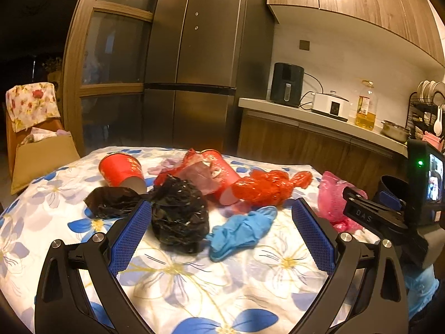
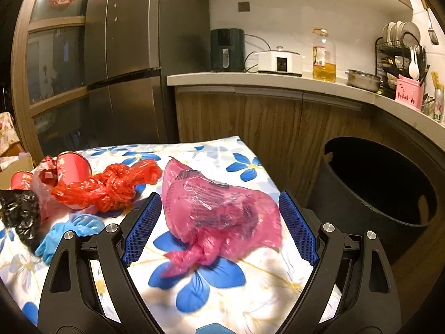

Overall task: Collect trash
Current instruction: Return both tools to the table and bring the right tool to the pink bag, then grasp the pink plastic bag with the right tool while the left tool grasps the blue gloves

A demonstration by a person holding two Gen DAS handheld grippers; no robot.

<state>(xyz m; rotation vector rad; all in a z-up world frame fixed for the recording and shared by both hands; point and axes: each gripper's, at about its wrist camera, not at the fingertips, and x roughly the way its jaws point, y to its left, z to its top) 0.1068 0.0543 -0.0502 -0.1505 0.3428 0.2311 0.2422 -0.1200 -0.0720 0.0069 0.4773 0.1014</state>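
Now the pink bag (image 2: pixel 219 217) lies on the table (image 2: pixel 250 300) between the right tongs (image 2: pixel 219 222) (spread wide). Left tongs (image 1: pixel 221 224), also agape, flank the black bag (image 1: pixel 180 217) and blue glove (image 1: pixel 242 228).

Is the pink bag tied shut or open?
Tied shut: the pink bag is knotted at its near end and lies between the open right hand-held gripper fingers.

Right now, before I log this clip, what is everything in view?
pink bag: 1, pink, knotted, between the right gripper's fingers
red bag: 1, red, knotted, mid-table
black bags: 2, black, crumpled, table left
blue glove: 1, blue, near table centre
paper cups: 2, red, on their sides, far side
bin: 1, black, floor right of table
tablecloth: 1, white with blue flowers
fridge: 1, dark, behind
left gripper: open, over the table
right gripper: open
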